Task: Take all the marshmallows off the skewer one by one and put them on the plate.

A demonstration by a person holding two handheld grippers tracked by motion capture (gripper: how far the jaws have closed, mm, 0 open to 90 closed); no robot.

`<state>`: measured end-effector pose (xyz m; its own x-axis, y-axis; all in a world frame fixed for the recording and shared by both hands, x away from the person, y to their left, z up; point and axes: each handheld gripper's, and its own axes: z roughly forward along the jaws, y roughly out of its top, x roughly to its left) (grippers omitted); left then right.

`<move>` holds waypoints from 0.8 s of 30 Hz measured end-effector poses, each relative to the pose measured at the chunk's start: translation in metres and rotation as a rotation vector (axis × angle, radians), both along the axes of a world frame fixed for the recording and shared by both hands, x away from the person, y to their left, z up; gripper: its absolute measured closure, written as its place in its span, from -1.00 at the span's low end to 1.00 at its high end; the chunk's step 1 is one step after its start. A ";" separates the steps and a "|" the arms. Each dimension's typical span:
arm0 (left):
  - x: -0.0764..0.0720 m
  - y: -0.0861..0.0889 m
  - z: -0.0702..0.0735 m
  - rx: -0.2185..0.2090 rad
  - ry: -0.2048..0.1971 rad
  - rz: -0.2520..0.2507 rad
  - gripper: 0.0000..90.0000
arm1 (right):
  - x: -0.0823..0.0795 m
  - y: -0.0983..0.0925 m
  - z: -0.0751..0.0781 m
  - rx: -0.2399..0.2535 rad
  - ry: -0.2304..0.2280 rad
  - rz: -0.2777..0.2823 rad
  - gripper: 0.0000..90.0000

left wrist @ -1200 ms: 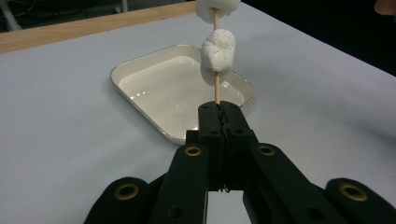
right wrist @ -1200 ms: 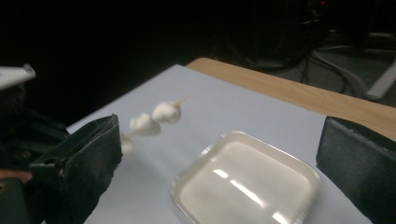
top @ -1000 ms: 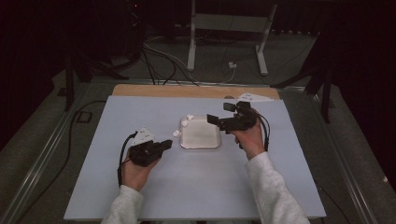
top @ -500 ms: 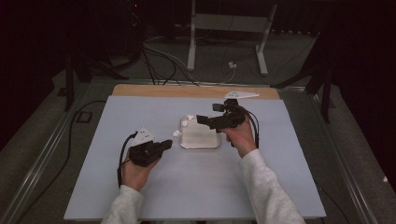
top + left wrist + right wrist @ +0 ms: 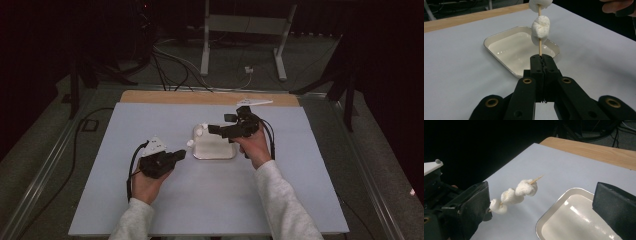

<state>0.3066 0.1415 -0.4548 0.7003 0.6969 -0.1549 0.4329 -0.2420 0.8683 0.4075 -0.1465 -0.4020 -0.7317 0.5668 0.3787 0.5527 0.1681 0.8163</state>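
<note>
My left gripper (image 5: 181, 154) (image 5: 541, 58) is shut on the base of a wooden skewer (image 5: 539, 47) that carries three white marshmallows (image 5: 540, 29) (image 5: 511, 195) (image 5: 190, 143). The skewer reaches out over the near-left corner of a shallow white metal tray (image 5: 216, 151) (image 5: 499, 51) (image 5: 554, 230), which lies empty. My right gripper (image 5: 220, 126) (image 5: 541, 187) hovers over the tray, pointing left, jaws wide open. In the right gripper view the skewer sits between the jaws, close to the left one, and neither pad touches it.
The tray rests mid-table on a pale blue-grey mat (image 5: 210, 205). A wooden strip (image 5: 165, 97) runs along the far edge. Beyond it, on the dark floor, are a metal stand (image 5: 242, 22) and cables (image 5: 175, 60).
My right gripper has moved left and slightly down, from the tray's right side to over the tray near the skewer. The left gripper and skewer have stayed still.
</note>
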 end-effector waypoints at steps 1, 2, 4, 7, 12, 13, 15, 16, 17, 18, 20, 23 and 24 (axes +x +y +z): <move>0.000 0.000 0.000 0.002 -0.002 0.000 1.00 | 0.001 0.000 -0.001 0.005 0.012 0.003 -0.92; 0.000 -0.001 0.000 0.002 -0.003 -0.001 1.00 | 0.001 0.000 -0.001 0.007 0.023 0.005 -0.90; 0.000 -0.001 0.000 0.003 -0.003 -0.005 1.00 | 0.002 0.001 -0.003 0.007 0.038 0.015 -0.85; -0.001 -0.002 0.000 0.003 -0.005 -0.008 1.00 | 0.002 0.003 -0.003 0.014 0.051 0.022 -0.64; -0.001 -0.002 0.000 0.003 -0.007 -0.008 1.00 | 0.003 0.002 -0.004 0.060 0.097 0.050 -0.36; -0.001 -0.003 0.000 0.004 -0.011 -0.009 1.00 | 0.003 0.003 -0.005 0.062 0.102 0.065 -0.32; -0.001 -0.003 0.000 0.004 -0.012 -0.012 1.00 | 0.003 0.005 -0.006 0.068 0.119 0.088 -0.21; -0.001 -0.003 0.000 0.005 -0.011 -0.015 1.00 | 0.003 0.006 -0.007 0.072 0.122 0.095 -0.17; -0.001 -0.004 0.000 0.006 -0.013 -0.017 1.00 | 0.003 0.007 -0.007 0.077 0.131 0.098 -0.12; -0.002 -0.004 0.000 0.005 -0.013 -0.021 1.00 | 0.004 0.007 -0.008 0.089 0.144 0.099 -0.09; -0.002 -0.006 0.000 0.006 -0.017 -0.025 1.00 | 0.005 0.008 -0.009 0.101 0.157 0.101 -0.06; -0.002 -0.007 0.000 0.005 -0.020 -0.033 1.00 | 0.006 0.010 -0.011 0.102 0.200 0.091 0.08; -0.002 -0.007 0.000 0.007 -0.020 -0.035 1.00 | 0.008 0.010 -0.013 0.125 0.240 0.083 0.22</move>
<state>0.3042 0.1345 -0.4552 0.7273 0.6728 -0.1357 0.4066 -0.2631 0.8749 0.4153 -0.1362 -0.4149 -0.6542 0.4471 0.6100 0.7216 0.1272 0.6805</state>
